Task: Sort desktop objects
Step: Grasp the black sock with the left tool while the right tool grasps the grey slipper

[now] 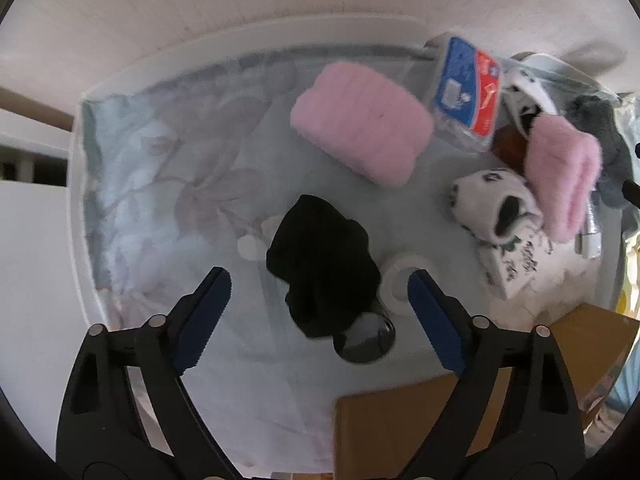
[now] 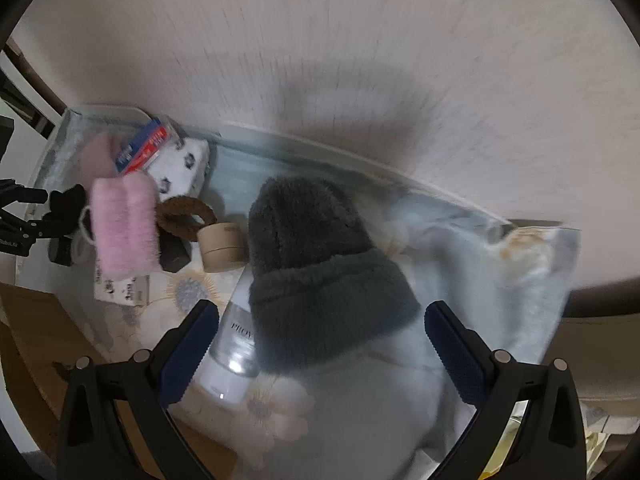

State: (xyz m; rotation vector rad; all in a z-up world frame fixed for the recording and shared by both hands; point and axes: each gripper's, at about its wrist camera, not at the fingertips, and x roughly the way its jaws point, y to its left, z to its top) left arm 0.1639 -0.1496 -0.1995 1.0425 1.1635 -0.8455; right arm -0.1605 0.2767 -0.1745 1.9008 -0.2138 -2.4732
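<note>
My left gripper [image 1: 320,278] points down over a crumpled black cloth [image 1: 320,248] on the floral tablecloth [image 1: 160,184]. Its jaws are open, with the cloth between them and the pads clear of it. A folded pink towel [image 1: 360,120] lies beyond. In the right wrist view my right gripper [image 2: 322,309] stands open above a grey fuzzy hat [image 2: 316,272]. The hat partly covers a white bottle [image 2: 232,352] lying by the left finger [image 2: 192,340].
A blue-and-red packet [image 1: 468,88], a panda-print cloth [image 1: 492,204], a pink fuzzy item [image 1: 560,176] and a white tape roll [image 1: 396,280] crowd the right. A cardboard box [image 1: 400,420] lies near. A round paper tub [image 2: 222,246] and brown ring [image 2: 184,216] sit left of the hat.
</note>
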